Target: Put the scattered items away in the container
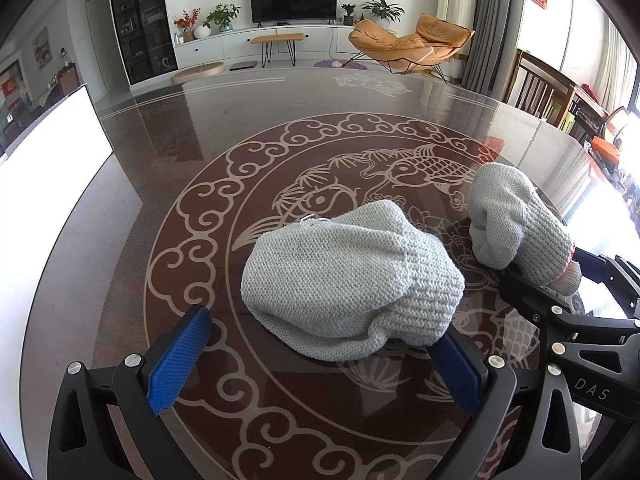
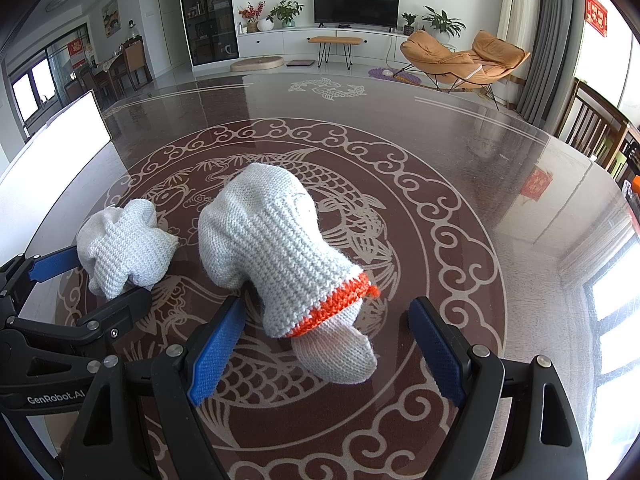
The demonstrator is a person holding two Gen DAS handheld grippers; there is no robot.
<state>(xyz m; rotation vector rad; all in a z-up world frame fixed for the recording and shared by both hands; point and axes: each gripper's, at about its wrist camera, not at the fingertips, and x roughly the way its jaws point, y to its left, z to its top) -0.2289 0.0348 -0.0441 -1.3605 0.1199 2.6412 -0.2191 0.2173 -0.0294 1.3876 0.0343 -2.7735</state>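
Two grey knitted gloves lie on the dark patterned table. In the left wrist view, one bunched glove [image 1: 352,284] lies between my left gripper's open fingers; my left gripper [image 1: 324,356] is open, and its right finger touches the glove's edge. The second glove [image 1: 516,224] lies to the right, in front of my right gripper [image 1: 560,276]. In the right wrist view, that glove [image 2: 280,240], with an orange-banded cuff, lies between the open blue pads of my right gripper [image 2: 324,344]. The first glove [image 2: 124,244] shows at the left with my left gripper [image 2: 92,280] around it. A white container [image 1: 52,152] stands at the left.
The round table [image 1: 320,120] carries a fish and cloud pattern. The white container's wall also shows in the right wrist view [image 2: 56,148]. Wooden chairs [image 1: 540,88] stand beyond the table's right edge. A TV and an orange lounge chair are far behind.
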